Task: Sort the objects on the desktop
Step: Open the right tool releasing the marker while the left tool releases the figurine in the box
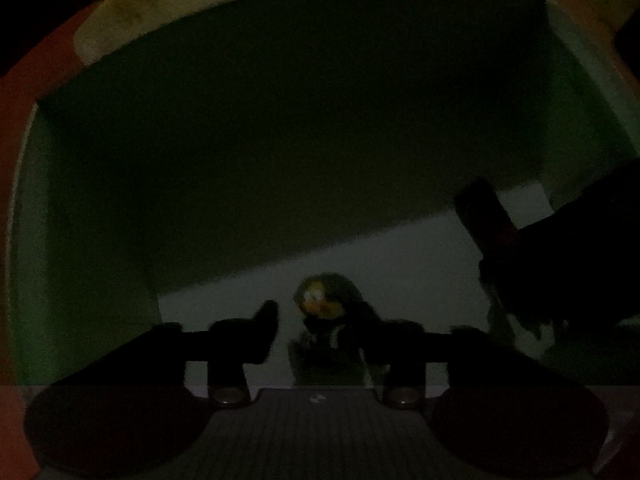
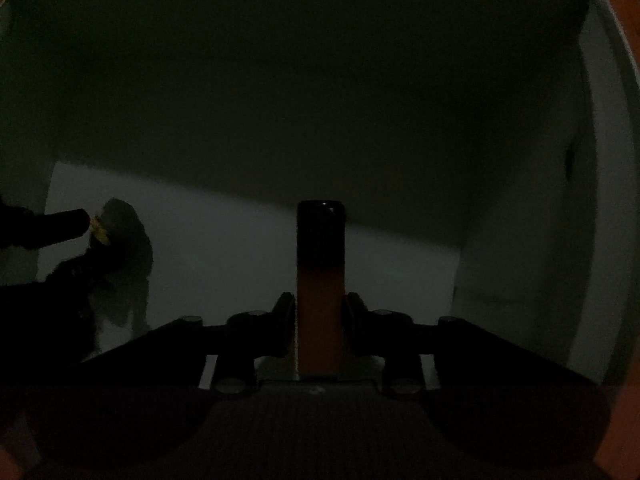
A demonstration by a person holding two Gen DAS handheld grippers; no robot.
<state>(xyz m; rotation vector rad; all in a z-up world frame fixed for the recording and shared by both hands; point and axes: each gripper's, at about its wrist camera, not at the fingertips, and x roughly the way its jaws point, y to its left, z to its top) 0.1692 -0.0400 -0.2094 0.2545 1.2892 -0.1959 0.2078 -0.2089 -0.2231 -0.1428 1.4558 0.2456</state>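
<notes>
Both grippers reach down into a dim bin. In the left wrist view a small dark toy figure (image 1: 324, 300) with a yellow-orange face stands on the pale bin floor between the fingers of my left gripper (image 1: 320, 318). The jaws are open, with a clear gap on the toy's left side. In the right wrist view an orange tube with a dark cap (image 2: 320, 280) stands upright between the fingers of my right gripper (image 2: 320, 306). Those fingers sit close to the tube with thin slits at both sides. The toy (image 2: 120, 240) also shows at the left there.
The bin's walls (image 1: 40, 240) (image 2: 600, 200) rise on all sides and shade most of its floor. Outside the rim lie an orange surface (image 1: 24, 100) and a tan object (image 1: 152, 4). The other gripper's dark body (image 1: 560, 260) fills the right side of the bin.
</notes>
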